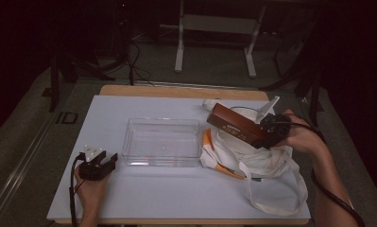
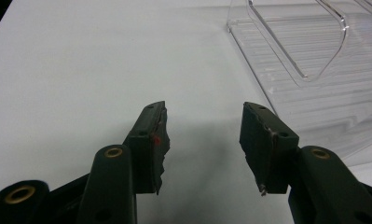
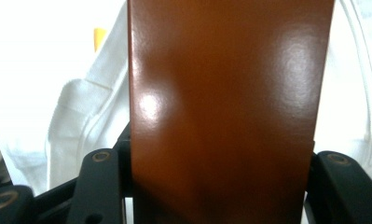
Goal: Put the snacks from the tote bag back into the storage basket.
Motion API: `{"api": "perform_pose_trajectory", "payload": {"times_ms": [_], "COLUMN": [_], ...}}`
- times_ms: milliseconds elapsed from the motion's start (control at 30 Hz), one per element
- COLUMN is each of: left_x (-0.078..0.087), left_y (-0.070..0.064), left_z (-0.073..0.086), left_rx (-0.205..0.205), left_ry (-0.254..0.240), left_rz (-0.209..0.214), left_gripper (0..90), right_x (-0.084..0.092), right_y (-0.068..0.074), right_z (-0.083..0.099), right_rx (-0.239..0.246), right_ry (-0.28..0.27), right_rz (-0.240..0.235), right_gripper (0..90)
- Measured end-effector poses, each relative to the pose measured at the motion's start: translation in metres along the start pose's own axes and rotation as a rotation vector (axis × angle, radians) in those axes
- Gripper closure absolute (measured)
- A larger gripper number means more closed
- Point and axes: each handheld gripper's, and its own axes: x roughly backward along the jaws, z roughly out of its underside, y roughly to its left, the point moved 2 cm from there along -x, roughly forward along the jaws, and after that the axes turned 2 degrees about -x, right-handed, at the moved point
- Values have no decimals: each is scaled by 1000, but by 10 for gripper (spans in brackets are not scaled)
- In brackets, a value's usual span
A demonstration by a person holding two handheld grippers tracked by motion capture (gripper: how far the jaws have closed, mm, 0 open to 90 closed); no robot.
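Your right hand-held gripper (image 1: 266, 131) is clamped on one end of the brown box (image 1: 235, 125), which hangs in the air right of centre in the high view, tilted over the white tote bag (image 1: 257, 158). In the right gripper view the box (image 3: 225, 107) spans the whole gap between the jaws. Because you hold it at one end, the long free end could swing or twist the box out of the grip, and its glossy face may slip. It could also catch a bag strap (image 1: 276, 201) and drag the bag across the surface (image 1: 167, 198). Your left hand-held gripper (image 1: 97, 164), lower left, rests with its jaws apart on nothing (image 2: 202, 140). The clear tray (image 1: 161, 142), mid-frame, looks empty; its thin wall (image 2: 249, 56) could get knocked. What remains inside the bag, beyond something orange (image 1: 208, 139) at its mouth, you cannot tell.
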Motion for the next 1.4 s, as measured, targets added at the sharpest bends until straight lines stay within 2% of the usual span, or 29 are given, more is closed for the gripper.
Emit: {"api": "perform_pose_trajectory", "payload": {"times_ms": [767,1100,1400], "left_x": [0,0,0], "left_y": [0,0,0], "left_z": [0,0,0], "left_rx": [2,0,2], "left_ry": [0,-1,-1], "left_rz": [2,2,2], "left_gripper": [517,517,516], "right_x": [-3,-1,-6], "right_y": [9,14,17], "right_z": [-32,-42,-47], "right_rx": [58,86,103], "right_ry": [-89,-81,-65], "right_rz": [-31,-32,-39], "right_gripper": [432,432,431]}}
